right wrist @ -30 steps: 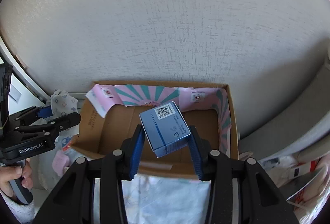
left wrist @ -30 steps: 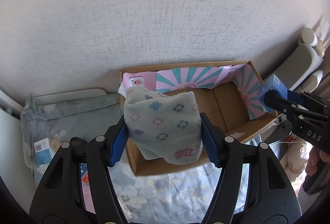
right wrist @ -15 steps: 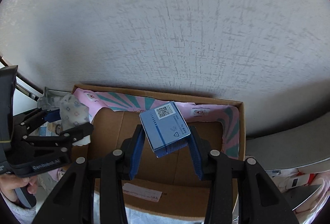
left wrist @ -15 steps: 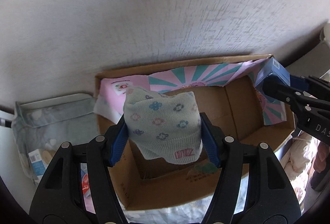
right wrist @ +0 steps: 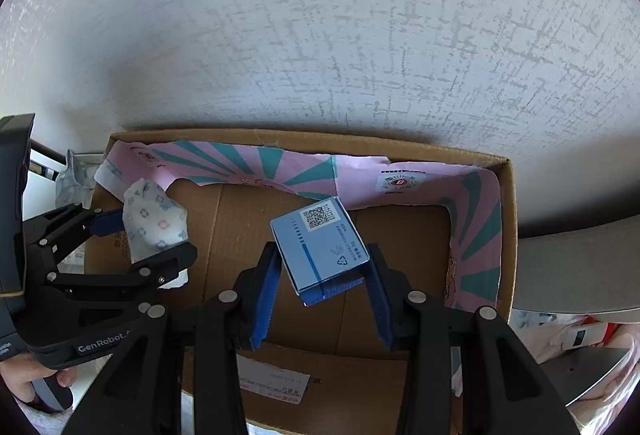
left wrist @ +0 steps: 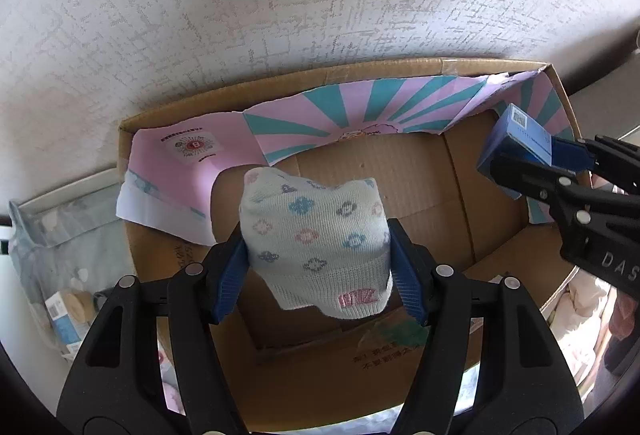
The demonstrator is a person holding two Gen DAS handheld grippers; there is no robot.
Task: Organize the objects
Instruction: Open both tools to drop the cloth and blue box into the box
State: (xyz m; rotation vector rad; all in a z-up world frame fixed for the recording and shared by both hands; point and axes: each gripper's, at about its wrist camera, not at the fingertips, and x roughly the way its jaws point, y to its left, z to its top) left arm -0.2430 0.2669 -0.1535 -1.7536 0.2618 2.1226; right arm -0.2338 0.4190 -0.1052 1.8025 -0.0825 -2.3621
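Since both loads hang over the open brown cardboard box point(left wrist: 452, 195) lined with pink-and-teal striped paper point(left wrist: 360, 107), they look held ready for lowering inside. A pale knitted hat with small flower motifs point(left wrist: 316, 235) sits squeezed between the blue pads of the left gripper point(left wrist: 320, 267), its crown standing proud of the fingertips and its brim sagging below them, over the box's left half. A small blue cardboard carton with a printed code square point(right wrist: 320, 243) is clamped by the right gripper point(right wrist: 322, 291), jaws drawn narrow on its sides, tilted, above the box's middle. Behind stands a textured white wall point(right wrist: 320, 35); bagged oddments point(left wrist: 60, 275) lie outside the box.
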